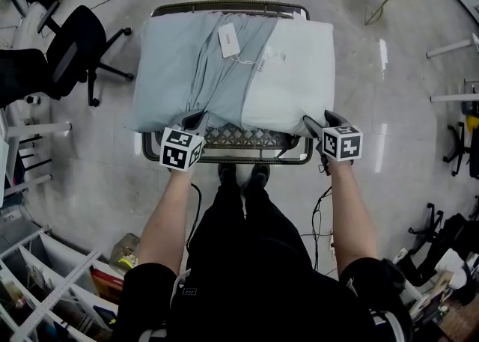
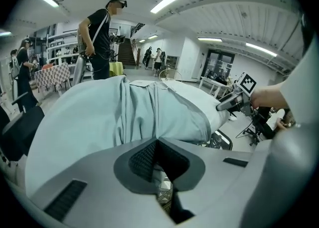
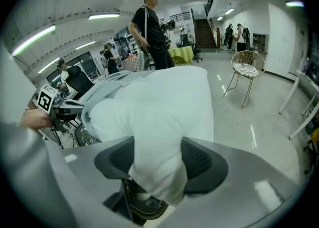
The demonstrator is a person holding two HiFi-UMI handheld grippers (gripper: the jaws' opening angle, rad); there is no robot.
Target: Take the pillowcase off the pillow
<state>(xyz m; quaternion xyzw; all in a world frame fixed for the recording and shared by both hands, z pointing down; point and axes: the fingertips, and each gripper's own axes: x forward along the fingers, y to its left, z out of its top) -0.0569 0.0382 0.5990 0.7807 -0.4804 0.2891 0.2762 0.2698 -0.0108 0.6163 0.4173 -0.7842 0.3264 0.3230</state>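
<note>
Head view: the pillow (image 1: 296,71) lies across the metal surface (image 1: 247,159). Its left part is inside the blue-grey pillowcase (image 1: 179,63) and its right part is bare white. The left gripper (image 1: 193,119) meets the pillowcase at the surface's near edge. The right gripper (image 1: 316,122) is at the near right corner.

Left gripper view: the fingers (image 2: 143,159) are together and pinch the pillowcase's edge, and folds run in to the pinch.

Right gripper view: the fingers (image 3: 116,159) are half apart and press both sides of the bare pillow corner.
</note>
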